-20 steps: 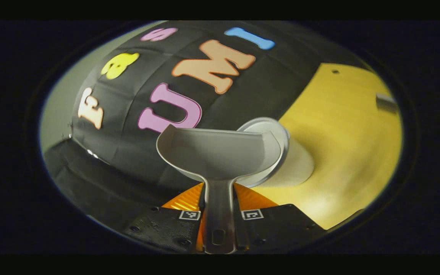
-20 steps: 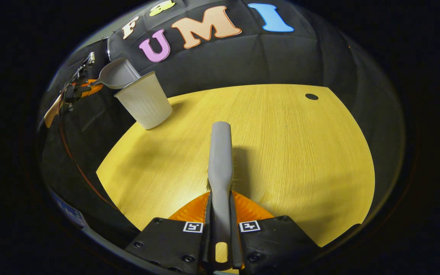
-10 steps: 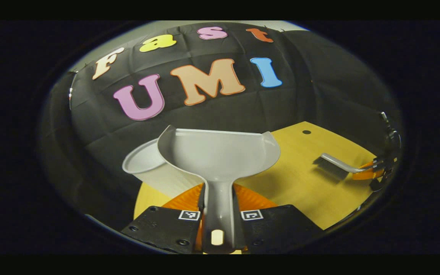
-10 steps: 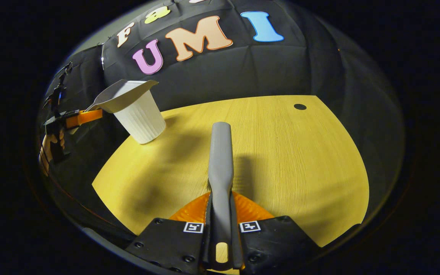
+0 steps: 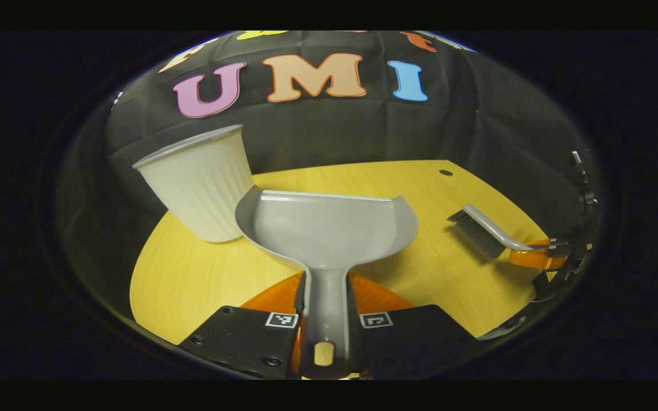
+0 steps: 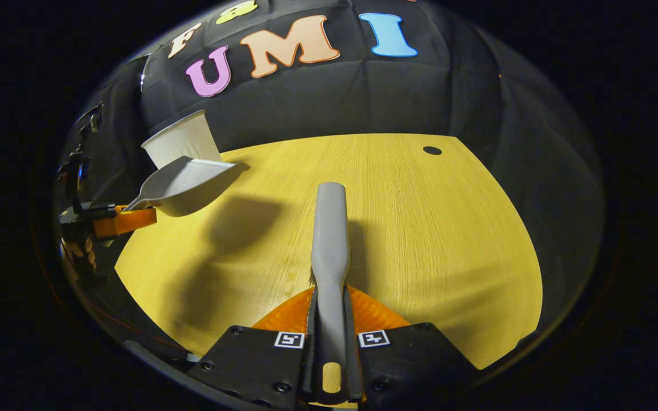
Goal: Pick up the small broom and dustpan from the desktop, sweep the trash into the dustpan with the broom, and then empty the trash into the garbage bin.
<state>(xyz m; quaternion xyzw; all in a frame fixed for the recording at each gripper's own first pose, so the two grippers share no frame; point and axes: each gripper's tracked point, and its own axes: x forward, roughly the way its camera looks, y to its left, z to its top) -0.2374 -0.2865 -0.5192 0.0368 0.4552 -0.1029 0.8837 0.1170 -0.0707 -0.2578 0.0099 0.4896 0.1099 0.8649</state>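
My left gripper (image 5: 325, 319) is closed on the handle of the dustpan (image 5: 329, 228), both fingers pressing it from the two sides, and the pan is now level and in the air above the desktop (image 5: 420, 274). One second ago I was holding it tipped over the mouth of the garbage bin (image 5: 200, 182); now I have pulled it back and lowered it, so the white bin stands upright just behind and to the left of the pan, no longer under it. In the right gripper view the dustpan (image 6: 183, 185) hangs in front of the bin (image 6: 183, 142), with its shadow on the wood below, so it does not touch the table. I see nothing lying inside the pan, and I see no trash on the yellow surface, so I judge that the emptying is done and the task is almost finished. My right gripper (image 6: 329, 345) is closed on the handle of the broom (image 6: 329, 234), which has hardly moved in this time; from the left gripper view its bristles (image 5: 474, 231) are just over the desktop, but I cannot tell if they touch it. What remains, I think, is only to put both tools down.
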